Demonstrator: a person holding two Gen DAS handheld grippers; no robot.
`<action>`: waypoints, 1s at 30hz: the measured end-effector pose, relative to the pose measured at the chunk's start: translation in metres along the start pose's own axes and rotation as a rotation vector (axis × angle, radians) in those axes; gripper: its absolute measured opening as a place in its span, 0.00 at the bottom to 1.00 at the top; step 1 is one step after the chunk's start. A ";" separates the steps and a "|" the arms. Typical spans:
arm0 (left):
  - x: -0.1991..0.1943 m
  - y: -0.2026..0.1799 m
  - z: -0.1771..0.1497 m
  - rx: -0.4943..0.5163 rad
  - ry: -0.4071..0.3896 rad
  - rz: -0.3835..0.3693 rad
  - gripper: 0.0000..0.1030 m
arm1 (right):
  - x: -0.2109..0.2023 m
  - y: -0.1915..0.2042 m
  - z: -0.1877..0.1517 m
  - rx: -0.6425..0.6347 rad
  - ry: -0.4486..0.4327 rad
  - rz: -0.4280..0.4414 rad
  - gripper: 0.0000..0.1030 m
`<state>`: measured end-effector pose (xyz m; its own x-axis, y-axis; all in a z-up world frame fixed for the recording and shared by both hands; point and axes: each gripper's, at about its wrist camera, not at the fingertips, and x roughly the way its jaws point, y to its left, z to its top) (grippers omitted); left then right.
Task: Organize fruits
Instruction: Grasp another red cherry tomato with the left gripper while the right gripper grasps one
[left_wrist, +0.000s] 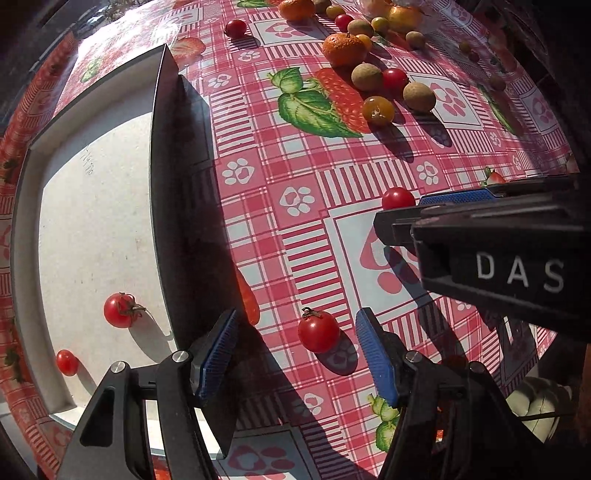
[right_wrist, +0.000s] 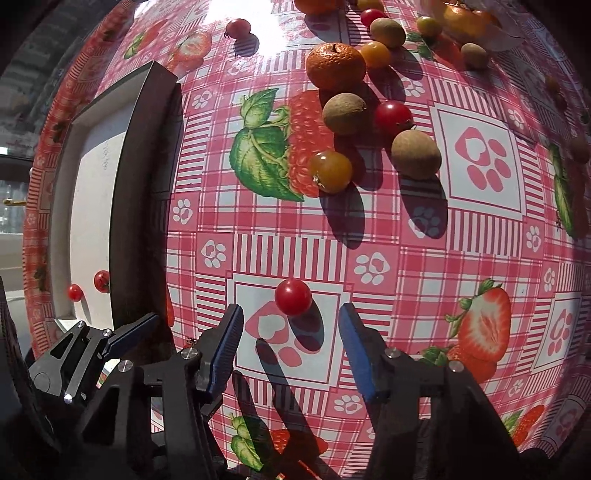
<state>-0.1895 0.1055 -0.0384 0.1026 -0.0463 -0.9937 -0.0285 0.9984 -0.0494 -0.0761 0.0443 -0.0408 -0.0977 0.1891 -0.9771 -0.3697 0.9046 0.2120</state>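
- Picking step: the left gripper (left_wrist: 295, 354), fingers spread and empty, straddles a stemmed tomato (left_wrist: 318, 331) on the table (left_wrist: 280, 221), right of the tray (left_wrist: 92, 221).
- The right gripper (right_wrist: 291, 354), also released, frames a red cherry tomato (right_wrist: 293, 297).
- Next: lower, clench, carry left to the tray.
- The tomato is near round, with no clear long axis; its stem points far-left.
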 end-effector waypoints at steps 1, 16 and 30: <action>0.001 -0.001 0.000 0.002 0.000 0.008 0.64 | -0.002 0.000 -0.002 -0.012 -0.003 -0.015 0.29; -0.014 0.005 -0.003 -0.064 0.042 -0.115 0.21 | -0.011 -0.025 -0.017 0.118 -0.031 0.065 0.18; -0.009 0.010 -0.003 -0.056 0.047 -0.095 0.21 | -0.004 -0.011 -0.014 0.045 -0.050 0.059 0.46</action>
<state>-0.1937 0.1156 -0.0307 0.0604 -0.1433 -0.9878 -0.0765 0.9861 -0.1478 -0.0851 0.0283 -0.0384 -0.0715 0.2604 -0.9629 -0.3227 0.9074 0.2693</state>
